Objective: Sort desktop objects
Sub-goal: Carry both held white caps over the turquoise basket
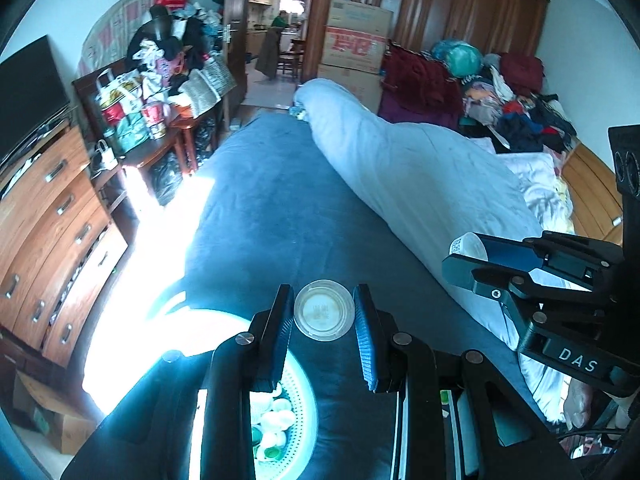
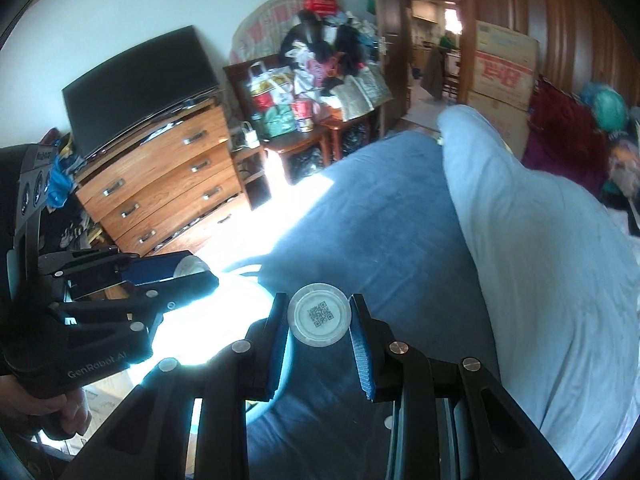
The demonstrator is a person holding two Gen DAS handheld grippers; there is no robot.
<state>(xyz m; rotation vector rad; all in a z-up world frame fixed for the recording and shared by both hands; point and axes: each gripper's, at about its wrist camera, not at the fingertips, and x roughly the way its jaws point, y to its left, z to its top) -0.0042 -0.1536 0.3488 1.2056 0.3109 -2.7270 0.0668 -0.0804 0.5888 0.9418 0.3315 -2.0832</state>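
Two round bottle caps, one per gripper: clear cap (image 1: 324,311) clenched between left gripper (image 1: 323,334) fingers, white QR-coded cap (image 2: 319,314) clenched between right gripper (image 2: 319,338), both held above blue bed (image 1: 280,208). Thin edge grips; likely to slip and miss white basket (image 1: 298,412) below.

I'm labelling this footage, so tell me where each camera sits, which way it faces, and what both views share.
Left wrist: on the left gripper, facing down the blue bed toward the doorway; its fingers clamp a clear round cap; right gripper alongside.
Right wrist: on the right gripper, facing the same way; clamps a QR-code cap; left gripper and a hand show.
Shared: bed, dresser, cardboard boxes.
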